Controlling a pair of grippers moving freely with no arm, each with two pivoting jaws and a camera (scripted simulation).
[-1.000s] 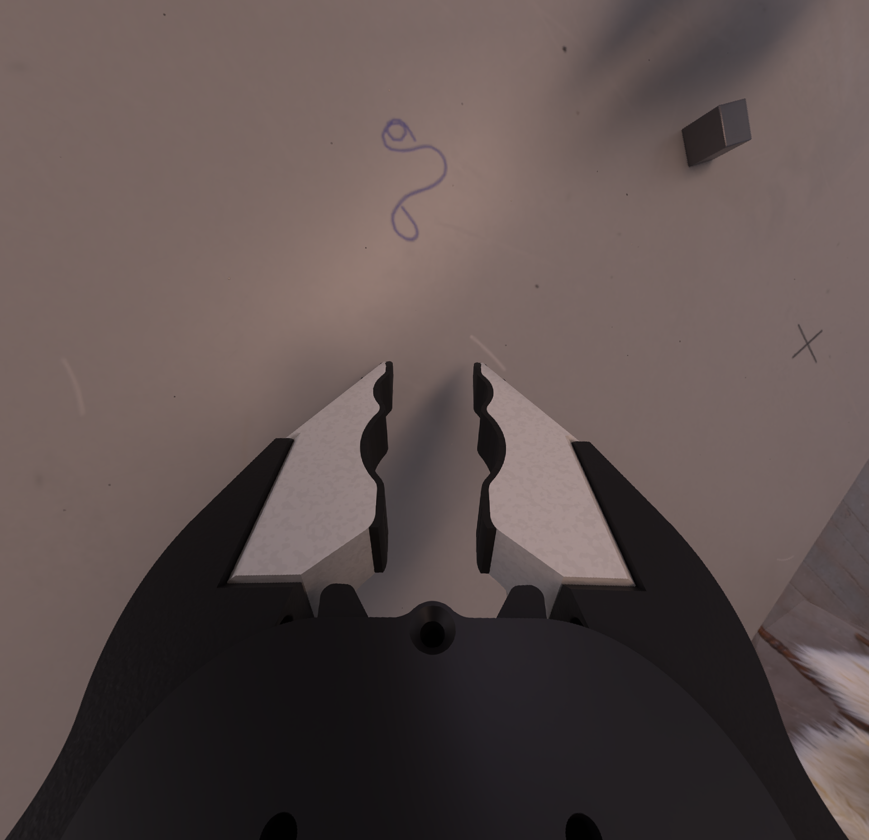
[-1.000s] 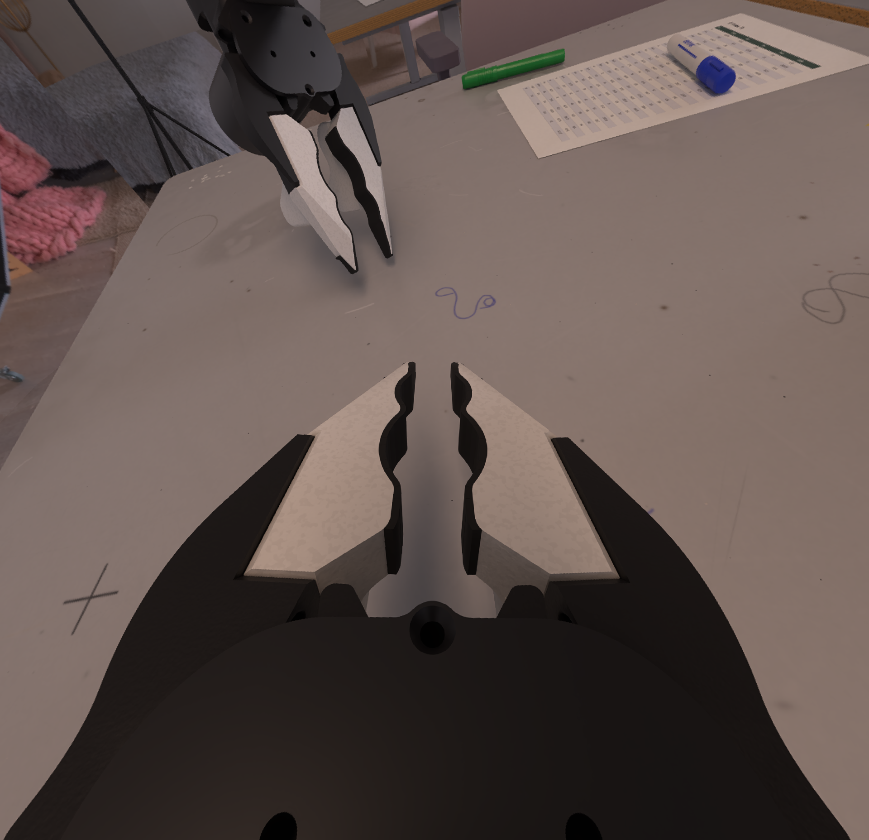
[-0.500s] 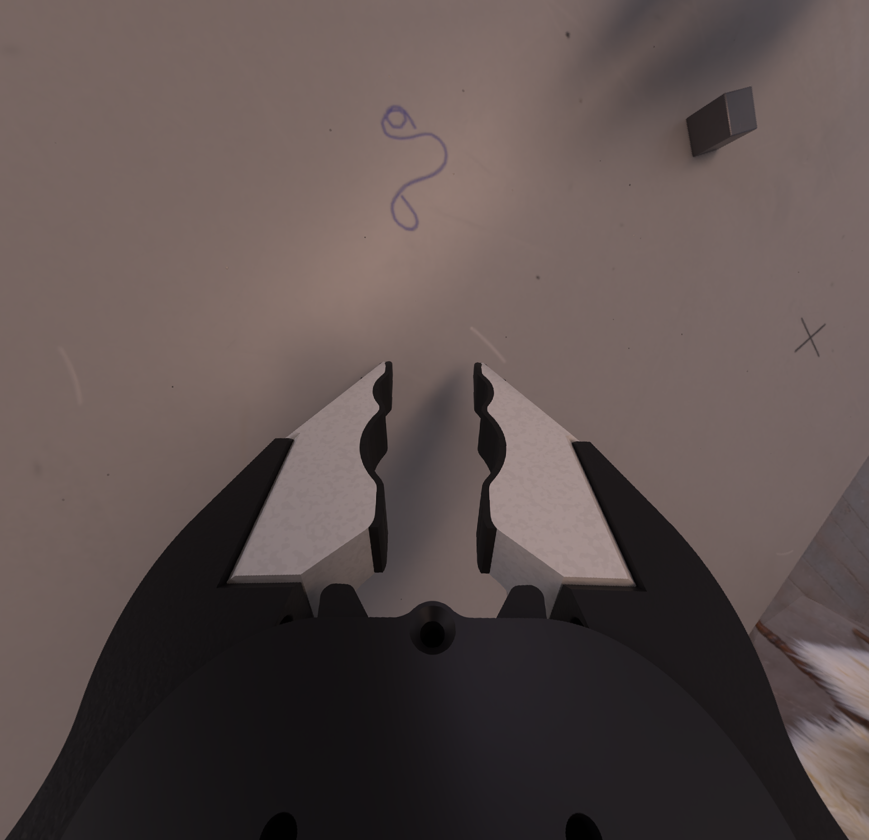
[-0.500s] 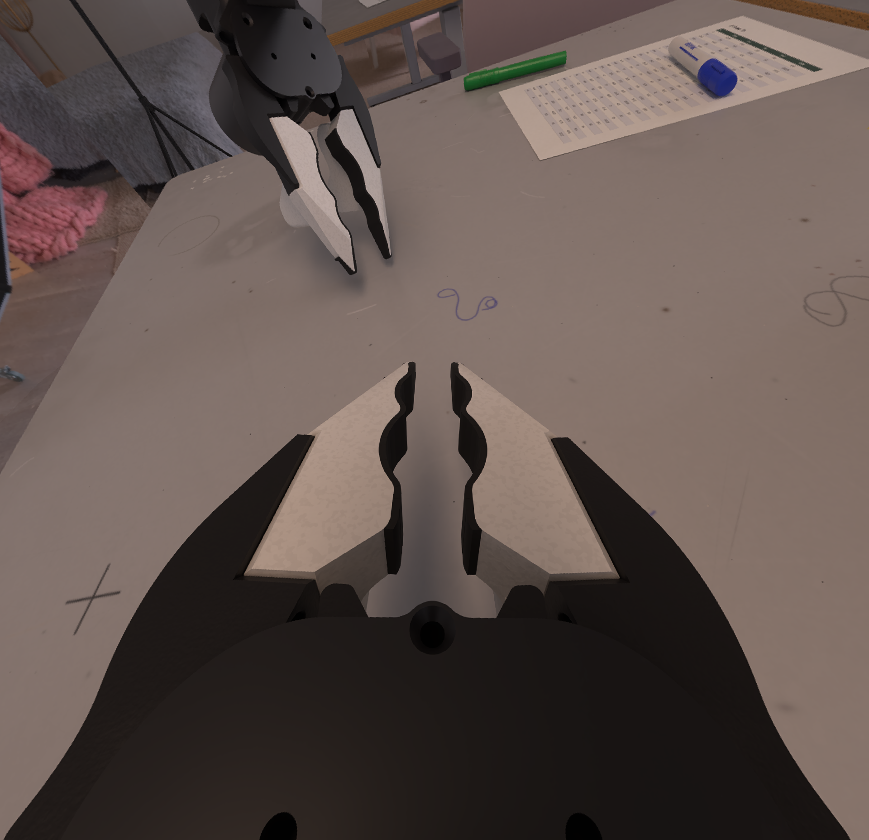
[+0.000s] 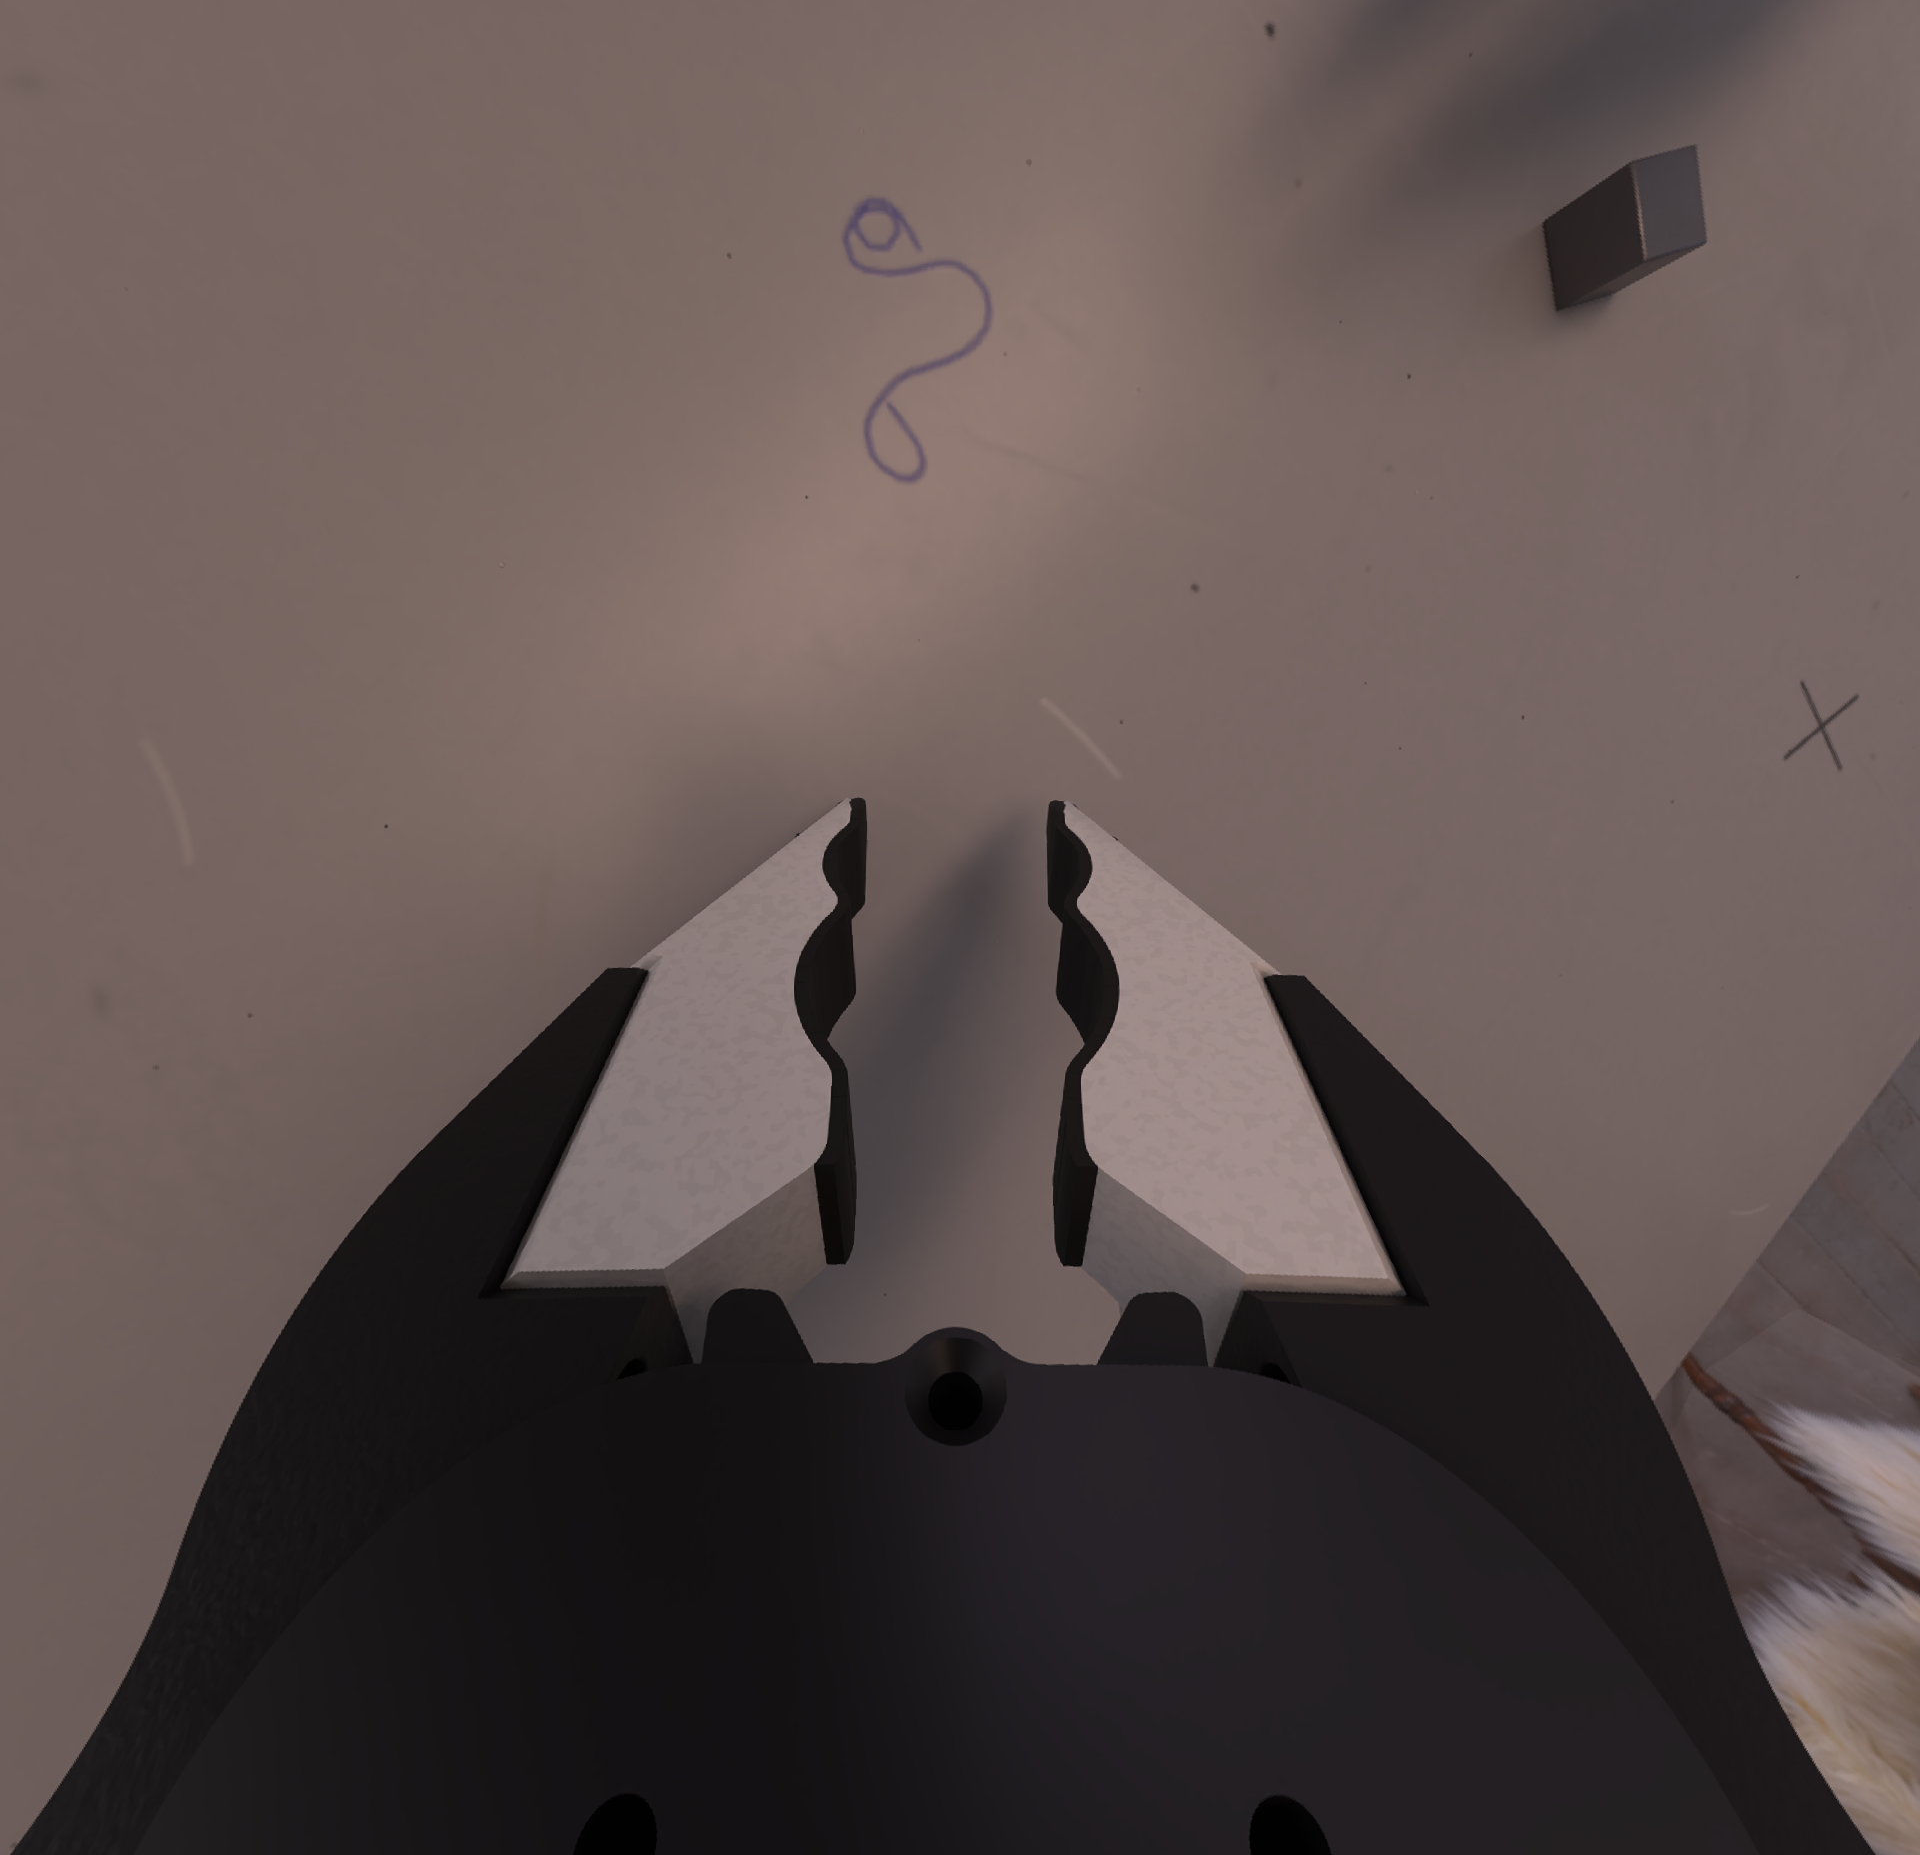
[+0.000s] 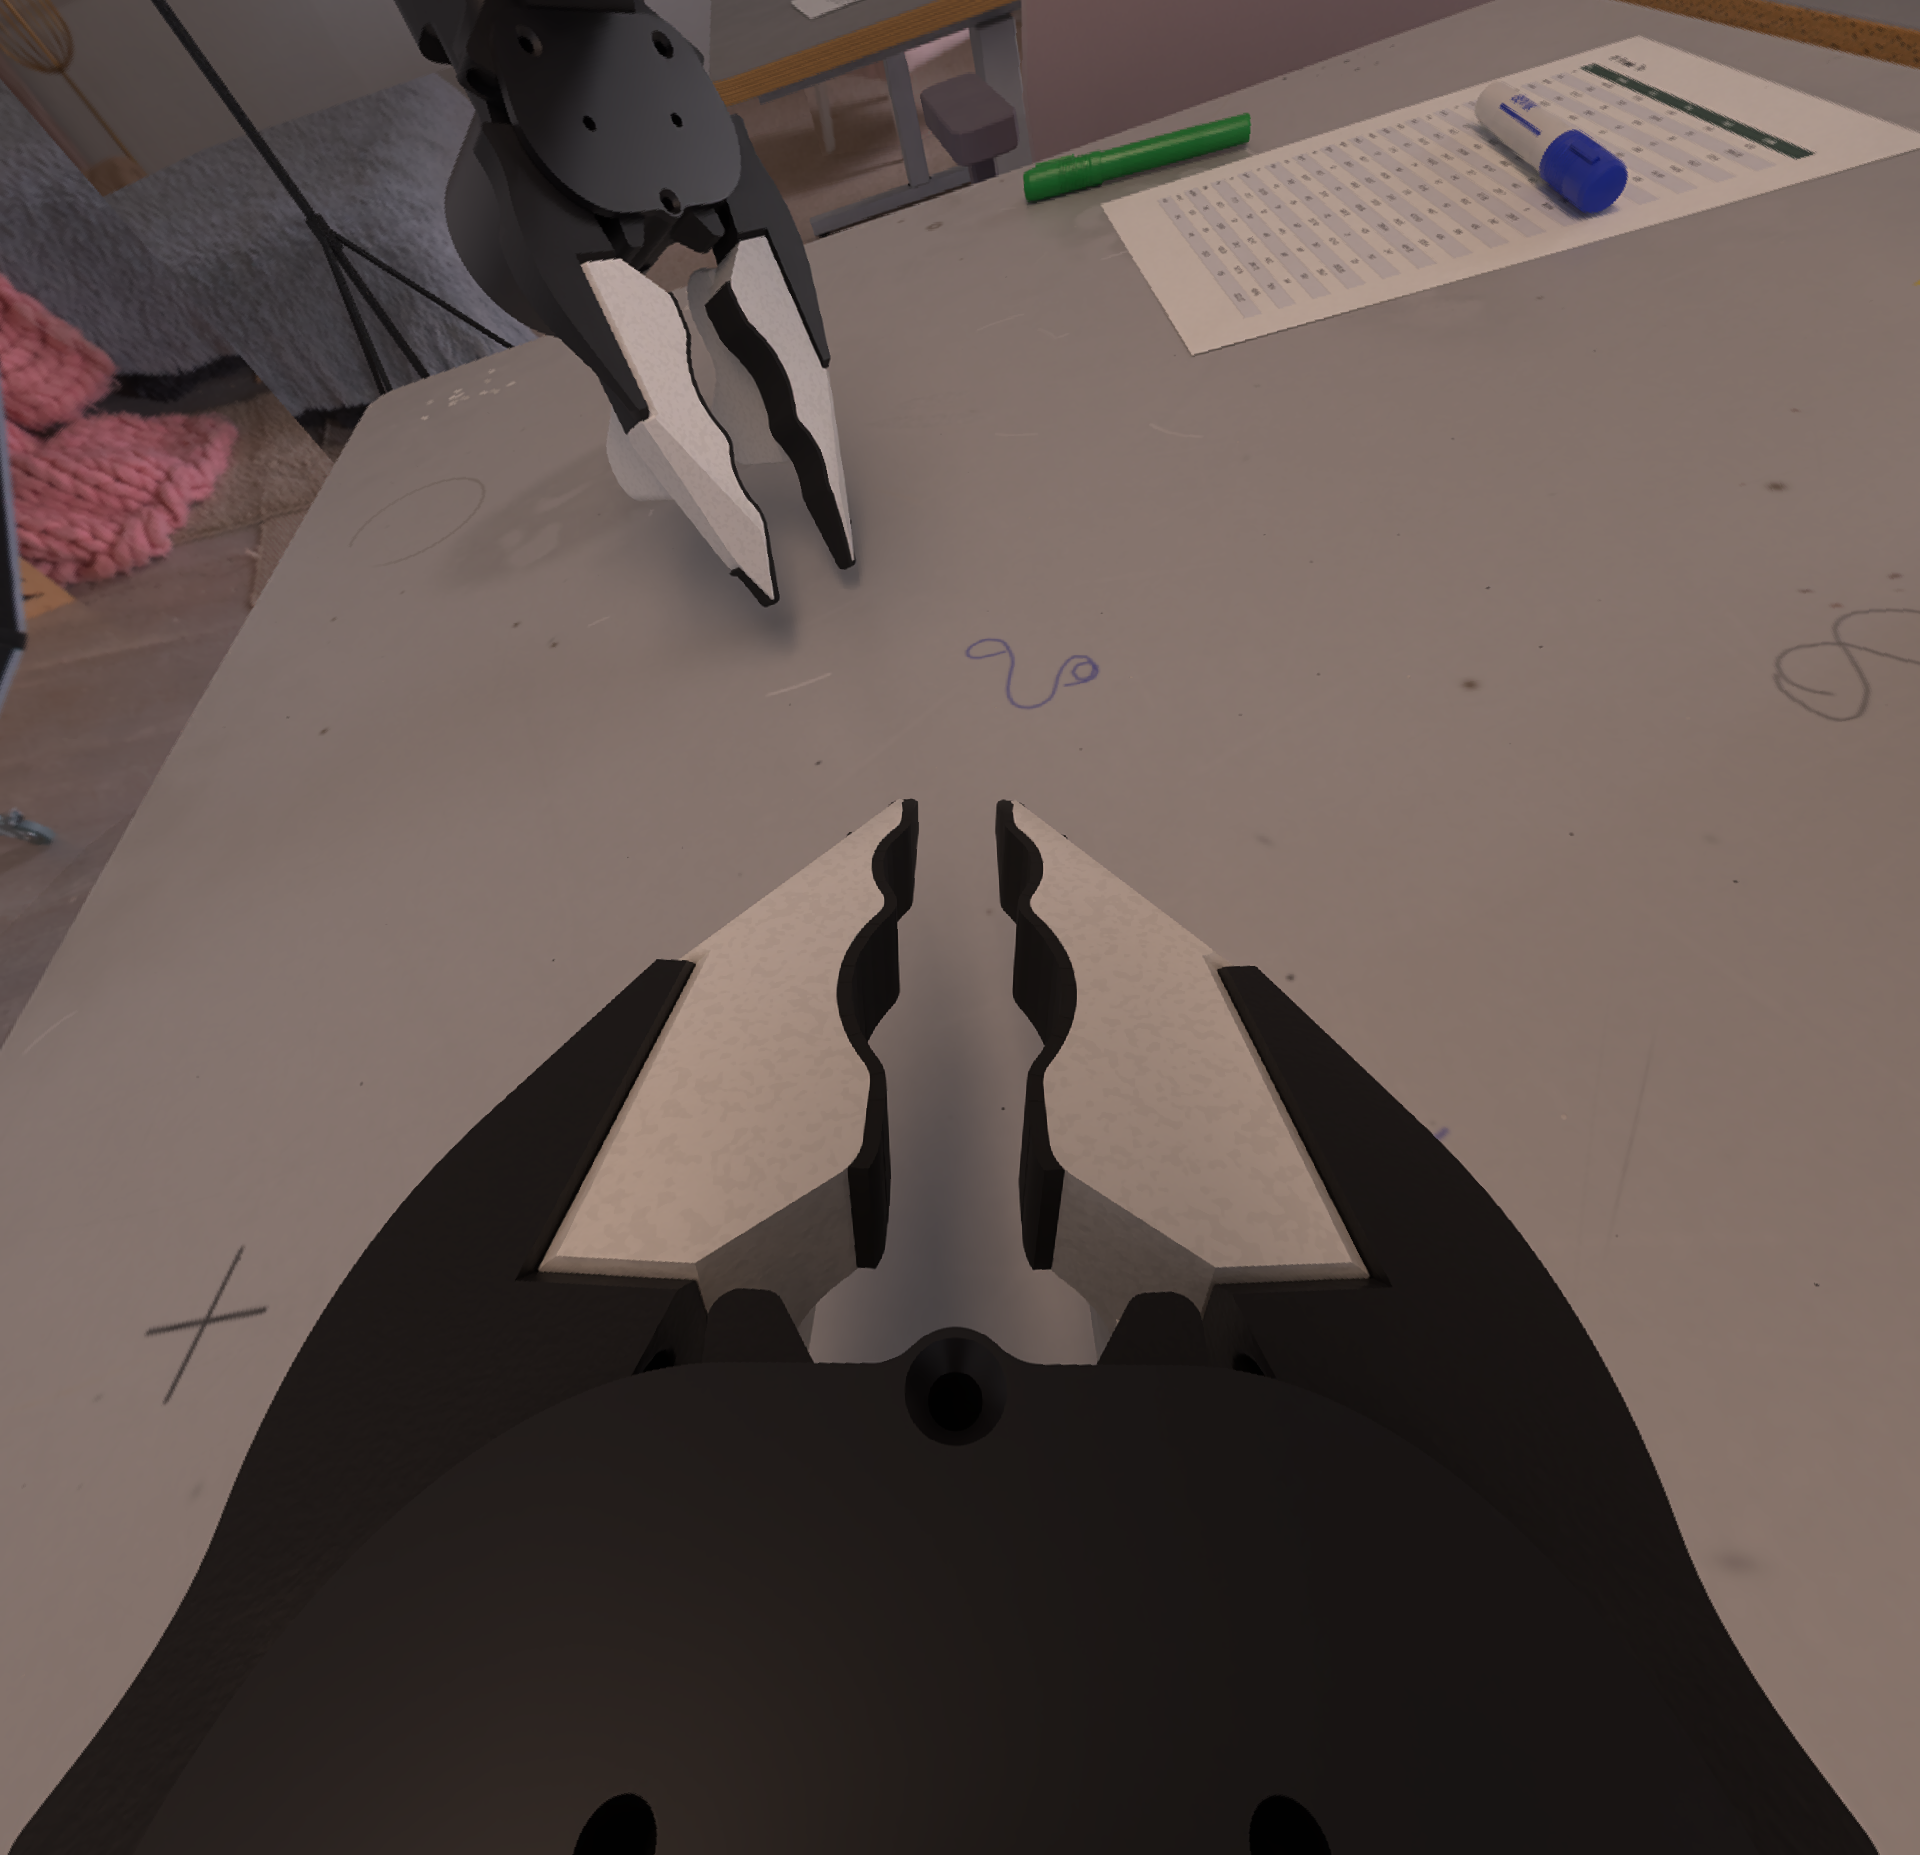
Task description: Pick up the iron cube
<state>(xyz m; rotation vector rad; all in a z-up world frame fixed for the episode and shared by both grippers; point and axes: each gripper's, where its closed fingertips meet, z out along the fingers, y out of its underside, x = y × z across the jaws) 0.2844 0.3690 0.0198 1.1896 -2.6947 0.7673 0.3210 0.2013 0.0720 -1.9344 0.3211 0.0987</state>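
Note:
The iron cube point(image 5: 1626, 226) is small, dark grey and sits on the grey table at the upper right of the left wrist view. My left gripper point(image 5: 956, 813) is open and empty, just above the table, with the cube well ahead and to its right. It also shows in the right wrist view point(image 6: 800, 579), pointing down at the table. My right gripper point(image 6: 956, 808) is empty, its jaws a narrow gap apart, above the table. The cube does not show in the right wrist view.
A blue squiggle point(image 5: 914, 340) and a pencil cross point(image 5: 1820, 725) mark the table. A paper sheet point(image 6: 1455, 216) with a blue-capped tube point(image 6: 1548, 143) and a green marker point(image 6: 1138, 158) lie at the far right. A white object point(image 6: 634, 465) sits behind the left gripper. The table edge point(image 5: 1766, 1223) is near.
In the left wrist view the cube and the squiggle have drifted up the frame, the cube also slightly right. Both grippers' jaws are unchanged. The right wrist view barely differs.

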